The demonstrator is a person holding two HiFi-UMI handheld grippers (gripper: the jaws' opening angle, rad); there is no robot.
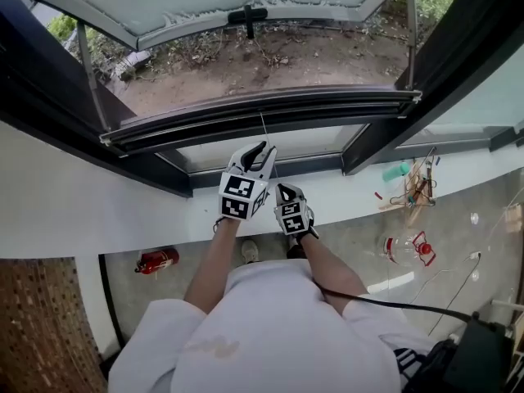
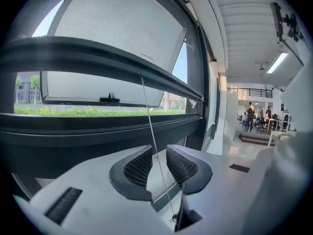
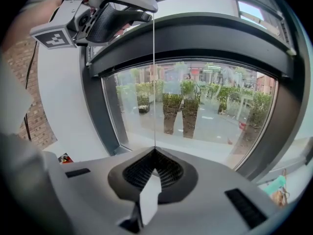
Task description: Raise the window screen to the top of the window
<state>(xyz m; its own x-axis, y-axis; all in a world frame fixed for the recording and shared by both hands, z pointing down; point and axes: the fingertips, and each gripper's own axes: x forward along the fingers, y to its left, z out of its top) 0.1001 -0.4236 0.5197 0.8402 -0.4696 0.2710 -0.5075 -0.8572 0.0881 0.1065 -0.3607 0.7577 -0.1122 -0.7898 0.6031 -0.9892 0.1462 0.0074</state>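
Observation:
The window screen's dark bottom bar (image 1: 262, 109) runs across the window, with grey mesh (image 2: 122, 18) above it. A thin pull cord (image 1: 265, 129) hangs from the bar's middle. My left gripper (image 1: 264, 150) is just under the bar, open, and the cord (image 2: 151, 126) passes between its pads without being pinched. My right gripper (image 1: 282, 188) sits lower, close beside the left. It is shut on the cord (image 3: 154, 82), and a white tab (image 3: 149, 199) shows behind its closed pads. In the right gripper view the left gripper (image 3: 146, 6) is overhead, below the bar (image 3: 195, 38).
Beyond the screen an awning window (image 1: 246, 15) with a black handle is swung outward. Clutter (image 1: 413, 188) lies on the white sill at right. Far below are a red fire extinguisher (image 1: 157, 259) and a clear bottle (image 1: 401, 248). A black cable (image 1: 385, 301) trails from my right arm.

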